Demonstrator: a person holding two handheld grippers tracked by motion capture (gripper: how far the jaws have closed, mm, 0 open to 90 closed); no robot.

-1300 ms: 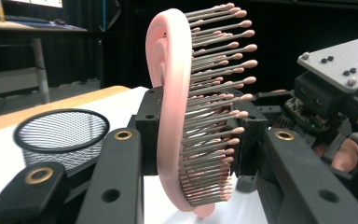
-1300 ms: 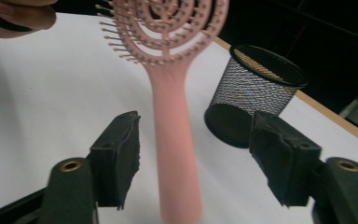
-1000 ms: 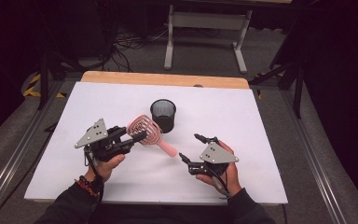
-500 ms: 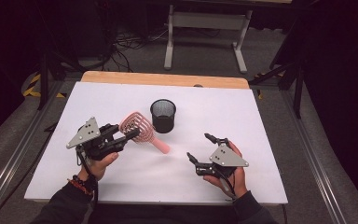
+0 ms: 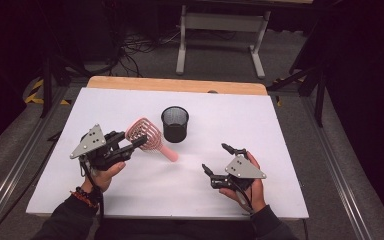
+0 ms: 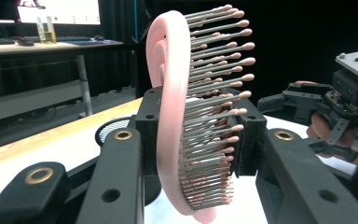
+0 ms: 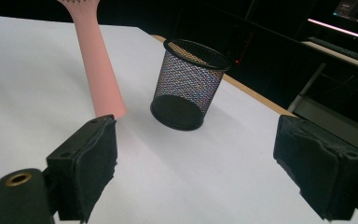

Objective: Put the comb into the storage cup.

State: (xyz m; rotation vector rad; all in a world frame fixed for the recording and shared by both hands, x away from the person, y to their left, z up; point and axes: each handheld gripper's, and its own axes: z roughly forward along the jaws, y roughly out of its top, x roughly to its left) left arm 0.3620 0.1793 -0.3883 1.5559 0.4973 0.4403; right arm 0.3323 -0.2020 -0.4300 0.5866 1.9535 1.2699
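A pink hairbrush (image 5: 147, 135) is clamped by its bristled head in my left gripper (image 5: 139, 142), which is shut on it left of the table's middle. In the left gripper view the brush (image 6: 172, 116) stands on edge between the jaws with its bristles to the right. Its handle (image 7: 98, 70) slopes down to the white table; I cannot tell whether the tip touches. My right gripper (image 5: 215, 157) is at the front right, a short way from the handle's end. Its jaws have just been opening, and nothing is between the pads (image 7: 86, 163). A black mesh cup (image 5: 175, 124) stands upright behind the brush.
The white table top (image 5: 270, 125) has a wooden strip (image 5: 180, 84) along its far edge. Metal rails run along both sides, and a desk frame (image 5: 220, 30) stands on the floor beyond. The right hand's gripper (image 6: 335, 107) appears at the right of the left gripper view.
My left gripper has carried the brush a little to the left. My right gripper has drawn slightly to the right, away from the handle's end, with its jaws wider.
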